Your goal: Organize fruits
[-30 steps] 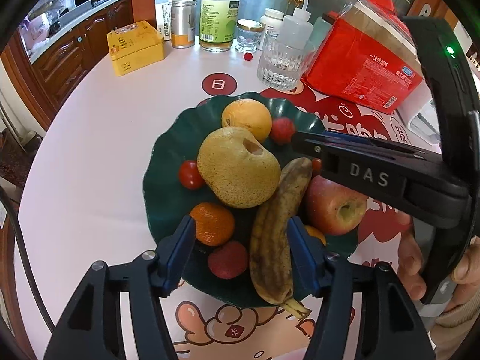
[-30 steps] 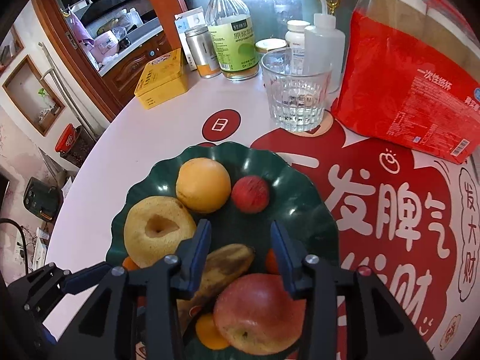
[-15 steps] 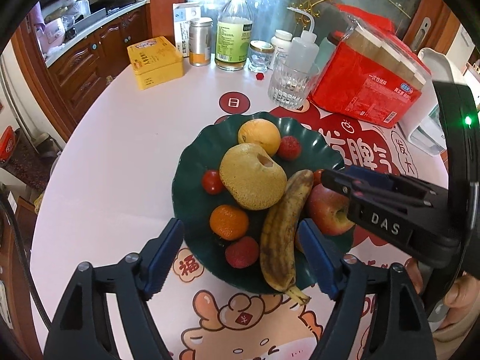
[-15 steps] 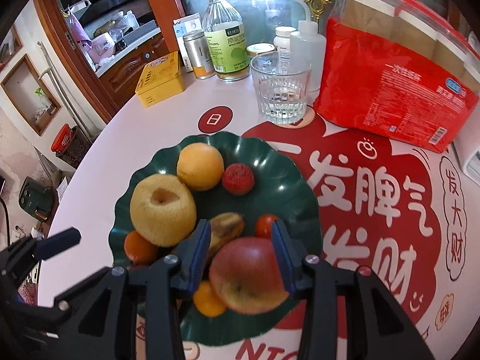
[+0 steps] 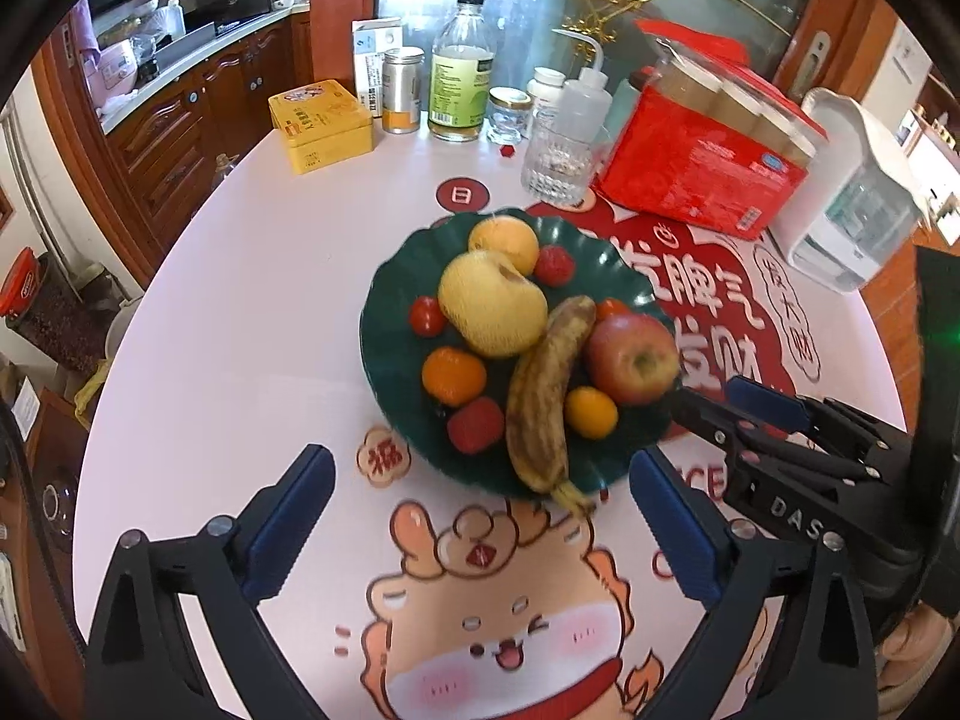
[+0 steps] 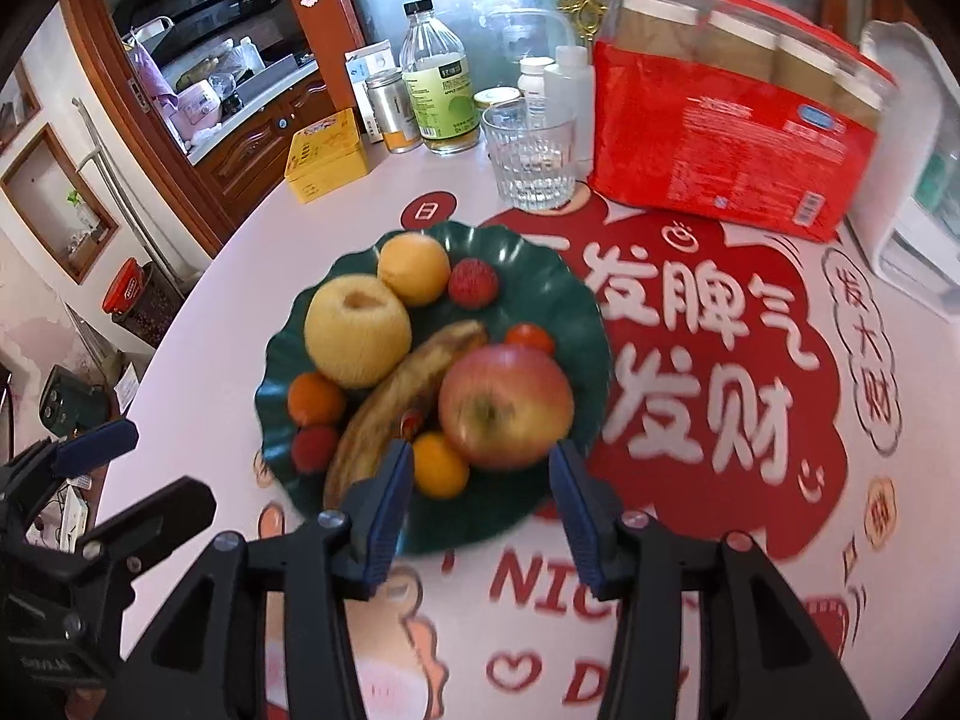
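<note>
Green plate (image 5: 396, 312) holds fruit; both tongs gape empty, just opening.

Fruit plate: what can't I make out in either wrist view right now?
- Small red piece between banana and apple: mostly covered by them, kind unclear.
- Green plate near rim: right wrist view, motion-blurred and partly behind the right tool.
- Banana's stalk end: right view, hidden behind the tool finger.
- Bottle label: too small to read.

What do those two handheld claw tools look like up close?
Both are matte black plastic. The left gripper and right gripper each have two angular fingers lined with ribbed blue pads and fixed with silver screws. White "DAS" lettering marks the right gripper's side, beside a green light.
</note>
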The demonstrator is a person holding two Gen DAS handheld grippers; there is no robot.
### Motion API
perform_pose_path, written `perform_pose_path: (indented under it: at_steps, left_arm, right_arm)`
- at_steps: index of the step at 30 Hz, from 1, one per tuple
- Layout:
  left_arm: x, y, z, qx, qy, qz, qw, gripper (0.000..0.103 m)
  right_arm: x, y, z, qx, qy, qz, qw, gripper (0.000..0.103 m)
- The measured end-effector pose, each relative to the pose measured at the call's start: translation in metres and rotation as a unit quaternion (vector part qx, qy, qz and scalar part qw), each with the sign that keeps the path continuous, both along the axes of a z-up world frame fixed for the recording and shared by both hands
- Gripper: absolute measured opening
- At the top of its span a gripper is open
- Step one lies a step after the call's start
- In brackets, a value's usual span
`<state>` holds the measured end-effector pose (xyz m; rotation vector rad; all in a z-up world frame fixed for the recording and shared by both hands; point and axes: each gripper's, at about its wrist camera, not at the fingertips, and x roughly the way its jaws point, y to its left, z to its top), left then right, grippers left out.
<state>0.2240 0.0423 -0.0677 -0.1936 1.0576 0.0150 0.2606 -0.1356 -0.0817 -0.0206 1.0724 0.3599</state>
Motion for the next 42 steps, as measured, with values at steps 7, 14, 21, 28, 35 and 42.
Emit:
perform_pose_path:
  at_steps: [7,14,21,28,35,42]
  left_arm:
    - [-0.045,-0.014,0.004,0.007,0.01,-0.03,0.9995,0.1]
    - [-0.097,-0.027,0.022,0.018,0.0,-0.056,0.9982,0.1]
    - [-0.148,-0.043,0.052,0.026,-0.023,-0.082,0.996,0.1]
    - [-0.179,-0.057,0.074,0.035,-0.034,-0.091,0.9947,0.1]
    - [-0.197,-0.077,0.092,0.059,-0.059,-0.08,0.9933,0.1]
    - [-0.204,-0.089,0.101,0.062,-0.064,-0.064,0.9939,0.1]
  right_arm:
    - [-0.063,-0.015,0.012,0.012,-0.003,-0.02,1.0,0.053]
    - [-0.137,-0.035,0.025,0.02,0.002,-0.065,0.998,0.057]
    - [-0.202,-0.051,0.052,0.008,0.003,-0.115,0.993,0.064]
    - [-0.235,-0.061,0.079,-0.012,-0.02,-0.142,0.99,0.071]
    - [-0.242,-0.074,0.097,-0.031,-0.046,-0.142,0.988,0.072]
    - [-0.246,-0.087,0.106,-0.035,-0.057,-0.141,0.988,0.072]
